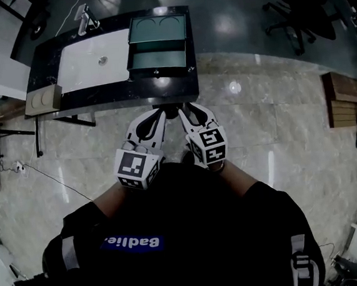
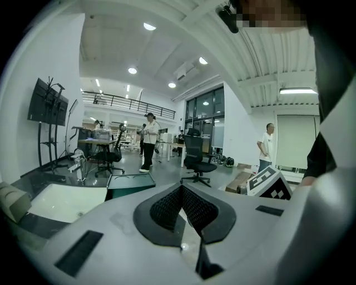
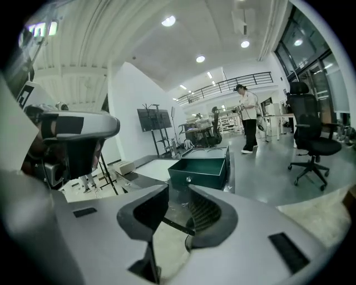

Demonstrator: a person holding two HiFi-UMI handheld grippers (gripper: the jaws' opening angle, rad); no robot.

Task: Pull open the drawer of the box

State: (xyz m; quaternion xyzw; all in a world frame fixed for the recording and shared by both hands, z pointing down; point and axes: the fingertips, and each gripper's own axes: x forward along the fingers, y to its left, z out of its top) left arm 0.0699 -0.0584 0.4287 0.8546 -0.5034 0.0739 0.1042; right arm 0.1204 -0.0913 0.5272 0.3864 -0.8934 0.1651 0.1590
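We hold both grippers well short of the box (image 1: pixel 157 28) on the tabletop (image 1: pixel 117 96), its drawer (image 1: pixel 158 59) already out (nothing left to grip, we judge): left gripper (image 2: pixel 181 192) jaws shut empty, right gripper (image 3: pixel 178 206) jaws slightly apart, empty.

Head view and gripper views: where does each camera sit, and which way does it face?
Head view: on the person's head, facing down at table, box, left gripper, right gripper, arms.
Left gripper view: rides the left gripper, looks along shut jaws toward the box; right gripper's cube shows.
Right gripper view: rides the right gripper, looks between open jaws at the open drawer.
All share the box.
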